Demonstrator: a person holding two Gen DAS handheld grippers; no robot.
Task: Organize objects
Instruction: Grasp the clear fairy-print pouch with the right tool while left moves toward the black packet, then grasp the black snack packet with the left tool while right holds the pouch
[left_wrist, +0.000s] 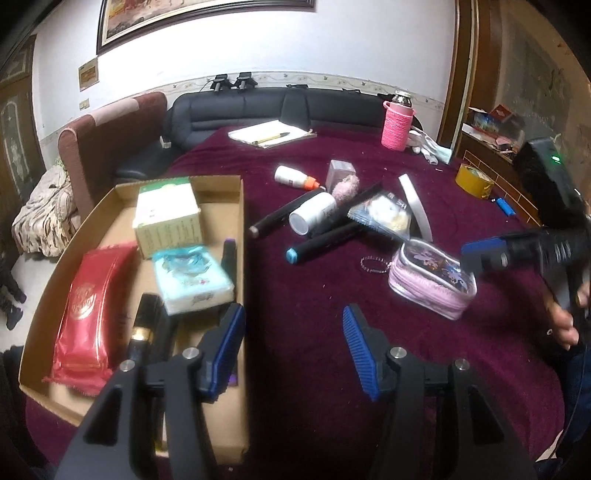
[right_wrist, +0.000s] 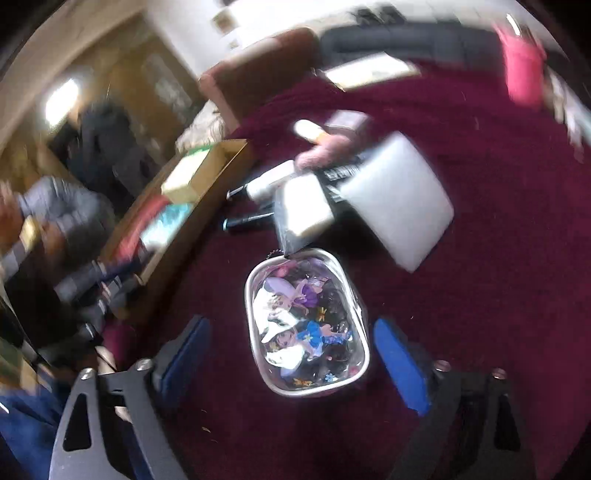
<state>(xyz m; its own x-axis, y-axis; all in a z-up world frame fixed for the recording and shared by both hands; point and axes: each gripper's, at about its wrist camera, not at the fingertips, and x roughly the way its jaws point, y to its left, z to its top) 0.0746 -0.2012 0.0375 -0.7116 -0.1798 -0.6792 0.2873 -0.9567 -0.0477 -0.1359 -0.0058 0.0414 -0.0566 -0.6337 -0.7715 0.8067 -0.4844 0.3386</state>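
With both tongs apart and empty, right tongs (right_wrist: 291, 354) straddle the clear pouch (right_wrist: 306, 328); next: clamp, carry to box (left_wrist: 236, 199); left tongs (left_wrist: 293, 350) idle.

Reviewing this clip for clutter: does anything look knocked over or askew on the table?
Yes. A white bottle lies on its side in a loose heap with black markers and a snack packet, outside the cardboard box. A smaller orange-capped bottle also lies flat.
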